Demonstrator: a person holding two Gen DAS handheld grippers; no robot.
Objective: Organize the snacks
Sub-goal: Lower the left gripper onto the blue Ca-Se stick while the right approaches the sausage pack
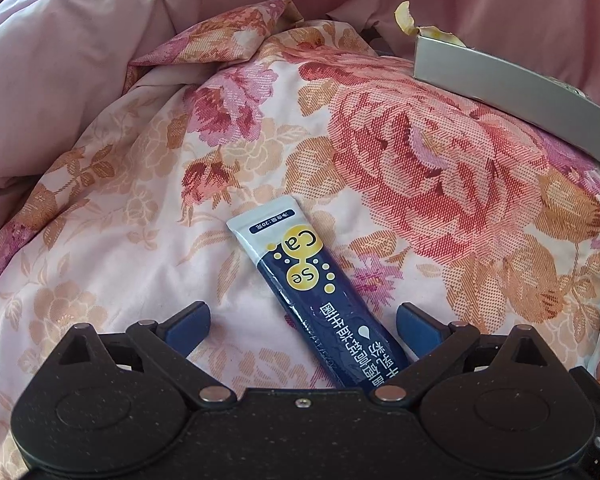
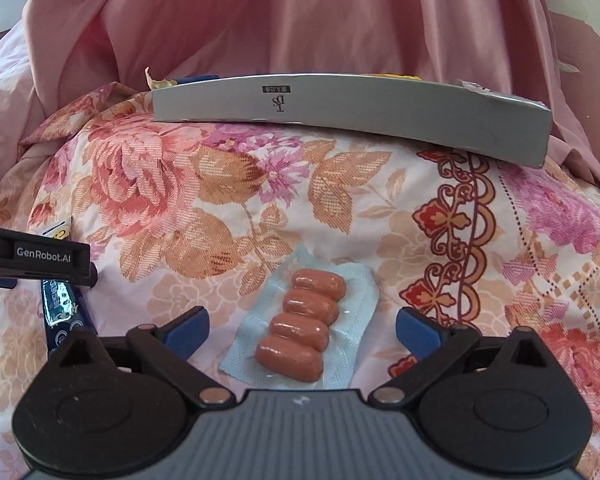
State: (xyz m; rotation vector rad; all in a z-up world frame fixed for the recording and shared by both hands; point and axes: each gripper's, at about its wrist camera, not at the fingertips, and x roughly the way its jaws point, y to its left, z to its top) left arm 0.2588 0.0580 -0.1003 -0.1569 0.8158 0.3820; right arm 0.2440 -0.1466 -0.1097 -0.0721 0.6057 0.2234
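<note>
The left gripper stood wide open, its blue pads either side of a glossy navy snack sachet lying flat on the floral quilt, gripping nothing. The right gripper was equally wide, straddling a clear vacuum pack of 4 smooth sausages (not clamped). A grey cardboard box lay beyond, on the quilt's far edge.
</note>
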